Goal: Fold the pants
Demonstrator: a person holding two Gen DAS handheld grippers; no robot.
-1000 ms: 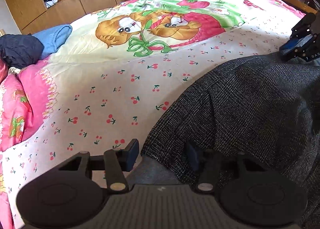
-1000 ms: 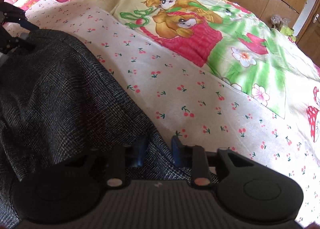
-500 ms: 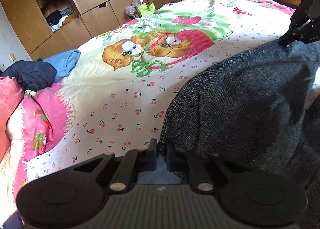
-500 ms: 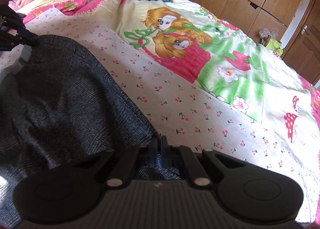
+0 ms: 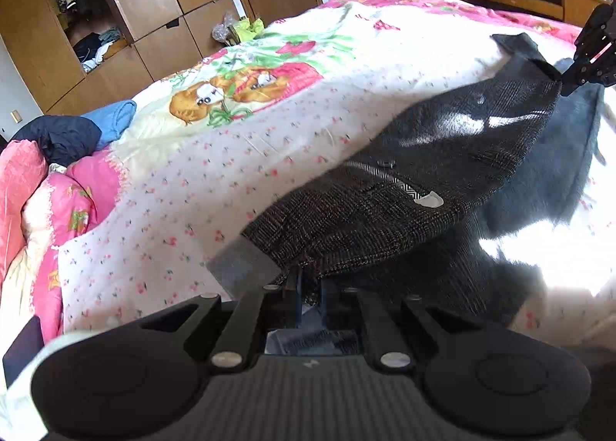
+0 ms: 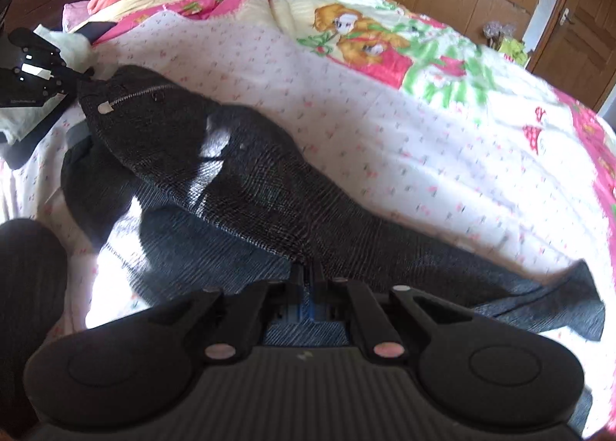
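Bed: 1 pants; 2 hand-held grippers, L + R, both clamped on fabric.

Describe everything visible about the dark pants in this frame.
The pants are dark charcoal woven fabric with a fine light check and a plain grey lining showing at the edges. A zip with a pale metal pull lies open near the waist. The left gripper and right gripper are each shut on an edge, holding that part raised and stretched between them, while the rest drapes onto the cherry-print bedspread.
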